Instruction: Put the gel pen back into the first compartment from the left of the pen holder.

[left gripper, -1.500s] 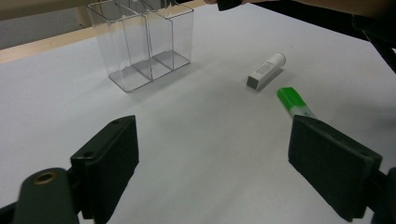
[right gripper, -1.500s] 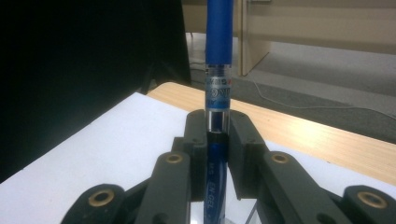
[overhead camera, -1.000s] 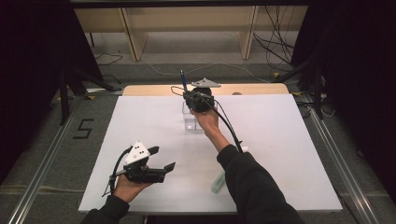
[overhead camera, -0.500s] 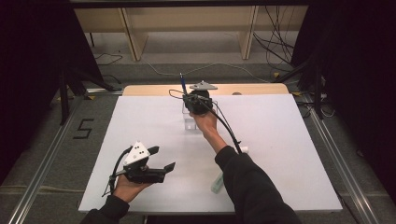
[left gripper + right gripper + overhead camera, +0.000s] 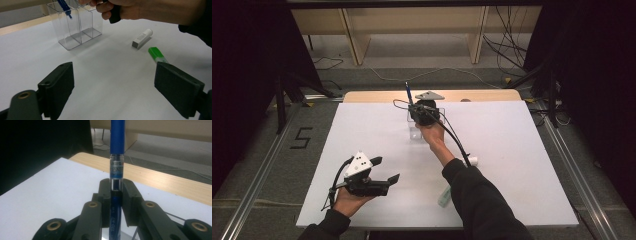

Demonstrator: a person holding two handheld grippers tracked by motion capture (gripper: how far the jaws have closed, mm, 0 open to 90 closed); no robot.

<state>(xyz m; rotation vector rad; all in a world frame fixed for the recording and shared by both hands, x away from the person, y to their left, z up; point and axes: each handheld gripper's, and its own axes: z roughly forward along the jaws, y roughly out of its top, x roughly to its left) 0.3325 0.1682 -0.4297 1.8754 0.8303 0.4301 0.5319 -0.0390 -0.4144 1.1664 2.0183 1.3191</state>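
Right gripper (image 5: 116, 192) clamps blue pen (image 5: 117, 150) above clear holder (image 5: 75, 27).

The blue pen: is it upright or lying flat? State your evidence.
Upright. The blue pen stands vertically between the shut jaws of the right gripper, its lower end inside the clear holder.

Both arms wear black long sleeves (image 5: 482, 200), and each hand carries a black two-jaw gripper with brass-coloured pivot screws (image 5: 92, 204), flat rectangular jaw pads, a trailing black cable (image 5: 457, 142) and a grey three-cornered top plate (image 5: 429, 95).
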